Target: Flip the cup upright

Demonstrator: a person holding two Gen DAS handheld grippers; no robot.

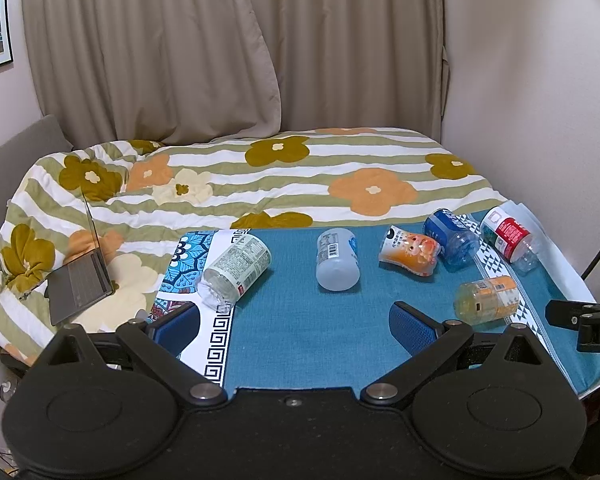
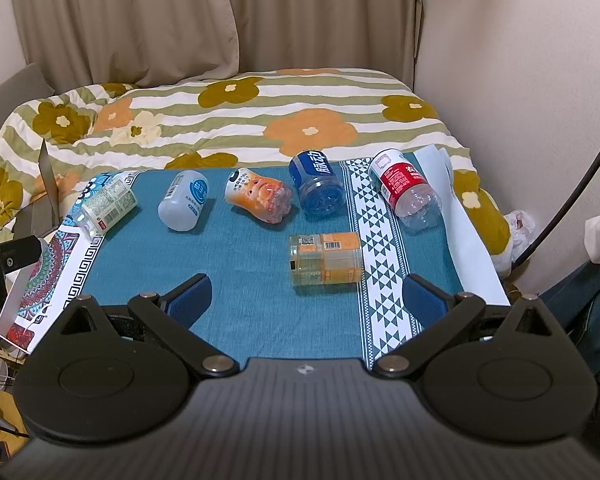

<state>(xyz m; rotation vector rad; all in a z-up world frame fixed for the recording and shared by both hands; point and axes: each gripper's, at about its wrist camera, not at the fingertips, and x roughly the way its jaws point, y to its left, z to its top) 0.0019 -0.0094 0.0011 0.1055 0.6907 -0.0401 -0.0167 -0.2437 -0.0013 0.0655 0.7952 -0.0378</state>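
Observation:
Several plastic cups cut from bottles lie on their sides on a blue cloth (image 1: 300, 320) (image 2: 240, 280). From left: a green-white labelled cup (image 1: 236, 268) (image 2: 106, 204), a pale blue cup (image 1: 337, 258) (image 2: 184, 200), an orange cartoon cup (image 1: 410, 250) (image 2: 260, 194), a dark blue cup (image 1: 452, 236) (image 2: 318, 182), a red-labelled cup (image 1: 510, 236) (image 2: 406, 184). An orange-yellow cup (image 1: 486, 298) (image 2: 326, 258) lies nearer. My left gripper (image 1: 296, 320) is open and empty, short of the cups. My right gripper (image 2: 306, 294) is open and empty, just before the orange-yellow cup.
The table stands against a bed with a flowered quilt (image 1: 260, 176) (image 2: 260, 112). An open laptop (image 1: 82, 280) lies on the quilt at left. Curtains (image 1: 220, 48) hang behind; a wall (image 1: 540, 100) is at right. The right gripper's body (image 1: 588, 320) shows at the left view's right edge.

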